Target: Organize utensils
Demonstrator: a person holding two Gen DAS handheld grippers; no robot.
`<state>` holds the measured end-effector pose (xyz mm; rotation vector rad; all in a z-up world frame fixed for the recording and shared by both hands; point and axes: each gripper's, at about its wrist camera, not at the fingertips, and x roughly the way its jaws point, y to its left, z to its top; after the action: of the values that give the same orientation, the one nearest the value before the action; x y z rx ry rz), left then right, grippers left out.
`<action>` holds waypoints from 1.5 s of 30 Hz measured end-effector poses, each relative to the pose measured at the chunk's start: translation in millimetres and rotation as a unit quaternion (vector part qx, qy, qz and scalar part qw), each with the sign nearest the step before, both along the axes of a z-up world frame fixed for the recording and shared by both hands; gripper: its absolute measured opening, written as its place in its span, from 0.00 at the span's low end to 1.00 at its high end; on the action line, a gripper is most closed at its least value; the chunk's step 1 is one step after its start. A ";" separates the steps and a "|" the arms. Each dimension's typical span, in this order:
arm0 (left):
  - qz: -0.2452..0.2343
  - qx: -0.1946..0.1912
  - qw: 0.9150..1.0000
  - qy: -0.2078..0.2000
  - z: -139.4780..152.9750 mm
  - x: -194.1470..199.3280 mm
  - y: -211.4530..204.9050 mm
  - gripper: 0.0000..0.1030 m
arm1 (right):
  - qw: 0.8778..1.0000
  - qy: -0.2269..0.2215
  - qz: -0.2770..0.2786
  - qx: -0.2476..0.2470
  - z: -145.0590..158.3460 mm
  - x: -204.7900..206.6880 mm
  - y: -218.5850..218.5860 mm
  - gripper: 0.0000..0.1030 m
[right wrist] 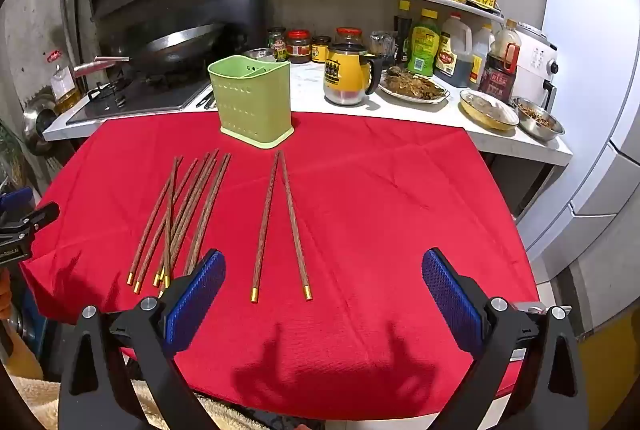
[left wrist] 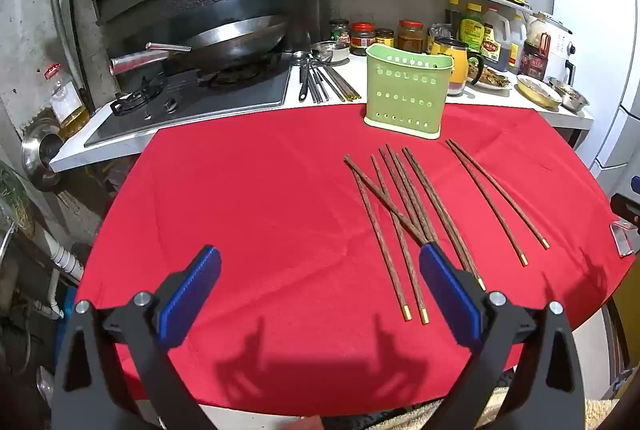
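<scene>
Chopsticks are what I have to tidy, and all of them lie flat on the red cloth (right wrist: 360,214) in front of me, none in either claw. Nearest to me, my left claw (left wrist: 320,266) and my right claw (right wrist: 324,270) both hover over the near edge of the tabletop, each with its blue pads spread wide and nothing between them.

Just past my right claw lies the separate pair of chopsticks (right wrist: 280,226). Their gold tips point back at me and their long axes run away toward the far edge, almost straight along my fingers, the two sticks meeting at the far end and splayed apart at the near end. They sit between my right claw's pads in its view, so I judge this arm the nearer one for that pair.

The crossed heap of chopsticks (left wrist: 396,214) lies toward the left of the pair, in front of my left claw's right pad (left wrist: 444,290), also lengthwise toward the far edge, with one stick slanting over the others. My left claw is closer to it.

Farther on, near the far edge of the cloth, stands the green utensil holder (right wrist: 256,102), upright, its top open, apparently empty. Behind it is the white counter (right wrist: 440,110).
</scene>
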<state>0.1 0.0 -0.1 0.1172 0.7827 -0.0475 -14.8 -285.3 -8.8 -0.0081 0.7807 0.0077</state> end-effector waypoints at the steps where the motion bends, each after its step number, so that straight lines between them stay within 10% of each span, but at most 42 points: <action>1: 0.000 0.000 1.000 -0.001 0.1 -0.1 0.2 0.94 | 1.000 -0.002 -0.001 0.000 0.1 -0.1 -0.1 0.94; 45: 0.005 0.001 1.000 -0.003 2.4 5.7 8.5 0.94 | 1.000 -0.003 -0.001 0.001 2.7 2.6 0.7 0.94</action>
<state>5.7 8.5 2.3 0.1153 0.7780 -0.0376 -12.2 -284.6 -6.1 -0.0059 0.7740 0.0071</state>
